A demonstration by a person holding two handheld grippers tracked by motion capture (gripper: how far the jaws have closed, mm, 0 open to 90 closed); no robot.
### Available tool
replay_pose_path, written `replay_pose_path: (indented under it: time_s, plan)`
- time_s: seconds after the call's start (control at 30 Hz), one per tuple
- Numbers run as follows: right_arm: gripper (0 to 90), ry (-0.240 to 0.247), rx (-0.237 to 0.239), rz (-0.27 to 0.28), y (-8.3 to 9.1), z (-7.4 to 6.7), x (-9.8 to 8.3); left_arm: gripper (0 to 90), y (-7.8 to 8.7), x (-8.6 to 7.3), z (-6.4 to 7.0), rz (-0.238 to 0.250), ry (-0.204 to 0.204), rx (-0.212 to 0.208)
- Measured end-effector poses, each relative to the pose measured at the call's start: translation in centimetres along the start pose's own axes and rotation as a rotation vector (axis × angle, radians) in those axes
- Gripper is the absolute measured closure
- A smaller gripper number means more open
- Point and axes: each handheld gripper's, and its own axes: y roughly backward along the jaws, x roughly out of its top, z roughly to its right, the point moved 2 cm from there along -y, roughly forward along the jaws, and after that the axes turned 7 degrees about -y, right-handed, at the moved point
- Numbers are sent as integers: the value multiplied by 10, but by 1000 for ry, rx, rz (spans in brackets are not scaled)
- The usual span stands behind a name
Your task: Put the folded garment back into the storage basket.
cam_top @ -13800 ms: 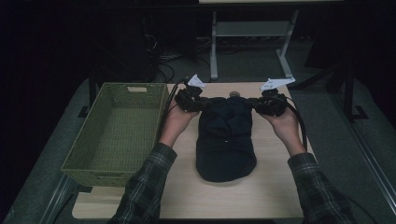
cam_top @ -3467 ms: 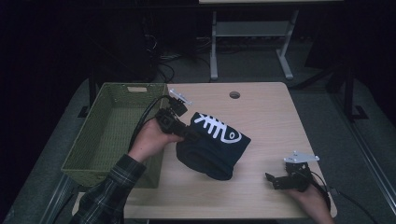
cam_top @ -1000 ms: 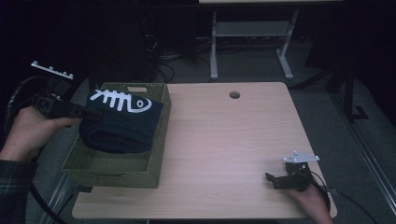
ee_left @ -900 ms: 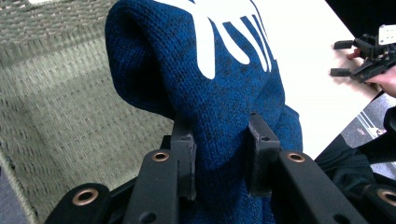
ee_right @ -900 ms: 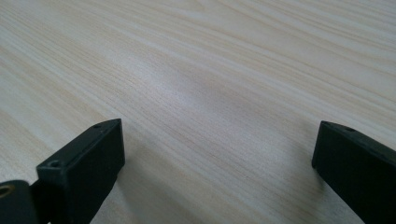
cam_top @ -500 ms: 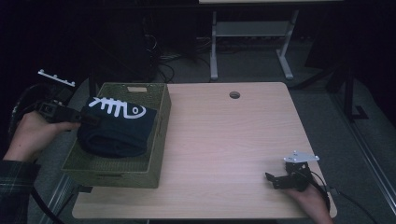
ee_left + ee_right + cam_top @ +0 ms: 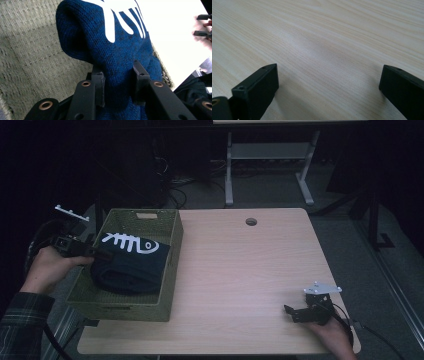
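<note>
Sweater (image 7: 131,265), dark blue knit with a white fishbone print, folded into a bundle and lying inside the woven basket (image 7: 170,270), which serves as the landmark here. The bundle fills most of the basket's floor, print side up, and its near edge is bunched rather than flat because it is gripped there. Left gripper (image 7: 119,86), at the basket's left wall and reaching over the rim, has its jaws pinching a thick fold of the knit; the wide fold between the pads explains why the jaws stand partly apart. Judged from this, the garment is being set down and the release is not yet made. Right gripper (image 7: 295,312), well apart from the basket at the table's (image 7: 240,270) near right corner, rests with jaws spread and nothing between them, parked out of the way since the placing needs one hand.
</note>
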Motion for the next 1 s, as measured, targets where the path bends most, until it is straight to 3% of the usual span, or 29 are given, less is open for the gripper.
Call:
replay_pose_path:
  time_s: [0.53, 1.0]
  plan:
    - [19, -1, 0, 0, 0, 0, 0, 700, -20, -12, -15, -20, 34, -9]
    - [19, -2, 0, 0, 0, 0, 0, 699, -52, -15, -42, -70, 66, 0]
